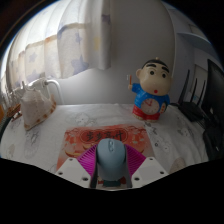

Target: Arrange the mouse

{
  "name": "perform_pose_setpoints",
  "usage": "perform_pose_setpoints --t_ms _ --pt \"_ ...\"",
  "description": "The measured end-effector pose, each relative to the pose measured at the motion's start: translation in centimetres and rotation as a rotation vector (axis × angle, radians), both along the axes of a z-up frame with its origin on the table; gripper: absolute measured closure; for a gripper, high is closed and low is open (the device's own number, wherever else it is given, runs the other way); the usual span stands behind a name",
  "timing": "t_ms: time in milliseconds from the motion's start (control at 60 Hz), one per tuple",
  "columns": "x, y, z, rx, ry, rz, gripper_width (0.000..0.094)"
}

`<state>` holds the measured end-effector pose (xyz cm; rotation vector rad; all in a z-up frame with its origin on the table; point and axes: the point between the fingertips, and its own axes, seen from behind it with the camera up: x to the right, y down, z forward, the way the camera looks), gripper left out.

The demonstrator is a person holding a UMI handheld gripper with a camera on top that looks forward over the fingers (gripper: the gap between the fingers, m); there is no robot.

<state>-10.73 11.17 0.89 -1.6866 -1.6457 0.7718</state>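
Note:
A grey-blue computer mouse point(110, 160) sits between the two fingers of my gripper point(111, 166), its nose pointing away from me. The magenta pads point(88, 160) press against both of its sides, so the fingers are shut on it. Just beyond it lies a reddish patterned mouse mat point(112, 135) on the white table point(180, 135). The mouse's rear end hides the space between the finger bases.
A cartoon boy figure holding a clock point(150, 88) stands beyond the mat to the right. A pale bag-like object point(36, 100) sits at the far left. White curtains point(80, 40) hang behind the table. A dark object point(200, 118) lies at the right.

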Motion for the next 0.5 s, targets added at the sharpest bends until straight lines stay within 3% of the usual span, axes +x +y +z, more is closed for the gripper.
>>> perform_pose_setpoints --t_ms 150,183,233,367,500 --pt "-0.1 1.2 -2.5 -0.018 -0.032 0.006 0.0412" --pt "-0.1 1.4 -2.3 -0.029 -0.030 0.004 0.0316" --pt "0.1 1.9 -1.6 -0.021 -0.026 -0.009 0.0072" --pt "3.1 2.3 2.7 0.007 -0.019 -0.033 0.0085" --pt "9.6 0.4 7.3 -0.005 -0.039 -0.006 0.0084"
